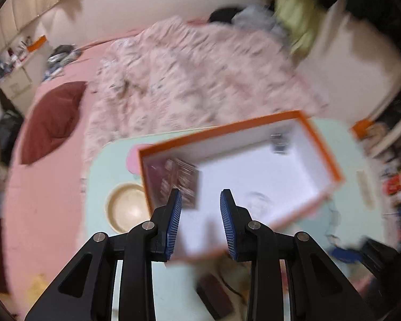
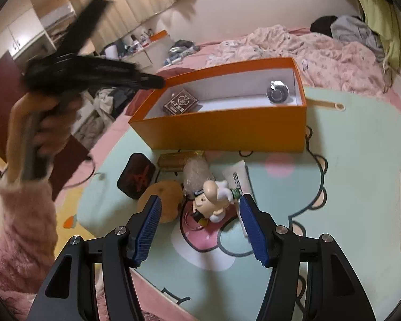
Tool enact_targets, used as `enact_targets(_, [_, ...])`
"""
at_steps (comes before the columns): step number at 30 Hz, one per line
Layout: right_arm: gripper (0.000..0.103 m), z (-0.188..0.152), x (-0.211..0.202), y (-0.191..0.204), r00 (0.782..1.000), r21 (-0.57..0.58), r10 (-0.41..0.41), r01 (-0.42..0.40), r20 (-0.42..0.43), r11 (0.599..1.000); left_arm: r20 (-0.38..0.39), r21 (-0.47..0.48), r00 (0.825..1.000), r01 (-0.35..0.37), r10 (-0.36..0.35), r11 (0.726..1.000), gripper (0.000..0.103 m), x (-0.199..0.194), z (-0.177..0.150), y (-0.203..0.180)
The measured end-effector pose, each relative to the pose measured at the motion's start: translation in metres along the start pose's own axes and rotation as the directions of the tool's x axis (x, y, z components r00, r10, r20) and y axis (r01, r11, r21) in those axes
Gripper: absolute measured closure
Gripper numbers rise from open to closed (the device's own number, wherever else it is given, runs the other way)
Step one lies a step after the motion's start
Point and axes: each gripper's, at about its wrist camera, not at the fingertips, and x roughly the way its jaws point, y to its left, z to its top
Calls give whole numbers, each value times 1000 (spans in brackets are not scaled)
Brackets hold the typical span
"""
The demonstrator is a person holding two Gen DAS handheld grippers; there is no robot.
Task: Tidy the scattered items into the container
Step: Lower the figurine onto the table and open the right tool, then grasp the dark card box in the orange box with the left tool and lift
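Ribbed blue pads [image 2: 147,230] of the right gripper [image 2: 200,226] are gaping wide, empty, over a glossy figurine [image 2: 212,200] lying on the mint mat [image 2: 361,160]. Left gripper [image 1: 200,223] is hovering part-open, empty, above the rectangular orange cardboard box [image 1: 320,144] holding a dark packet [image 1: 173,180].

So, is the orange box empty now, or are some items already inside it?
Not empty. The orange box holds two items: a dark card pack at its left end and a round shiny object at its right end.

Rumpled floral quilt [image 2: 320,50], maroon pillow [image 1: 50,123]
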Motion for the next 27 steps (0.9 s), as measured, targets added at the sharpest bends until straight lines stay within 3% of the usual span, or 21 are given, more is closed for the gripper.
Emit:
enact_targets(6, [42,-6,-5,-14,999,37,45,-45,2,998,-151,68,980,-122,131,990,72,57,14,-18])
enact_targets(9, [42,-9,-9,-18,998,42,64,-65,12,997,-128,76,968,-206,214,976,72,67,13,-20])
enact_targets(11, [42,-10,-10,-19,997,45,71,-71,16,996,-132,80,964,-222,231,972,69,69,14,-19])
enact_targets(15, [42,-10,-10,-20,997,50,76,-77,13,996,-152,106,963,-209,224,972,69,68,15,-21])
enact_targets(18, [42,-11,-10,-21,997,52,81,-81,9,995,-197,117,973,-97,119,988,65,68,15,-24])
enact_targets(20, [42,-10,-10,-20,997,53,80,-80,7,995,-241,109,969,-26,52,994,42,72,11,-25])
enact_targets(23, [42,-10,-10,-20,997,56,81,-81,5,995,-214,142,966,-114,143,983,39,80,8,-28])
enact_targets(27, [42,-10,-10,-21,997,61,76,-76,4,995,-183,157,972,-119,148,980,42,78,5,-29])
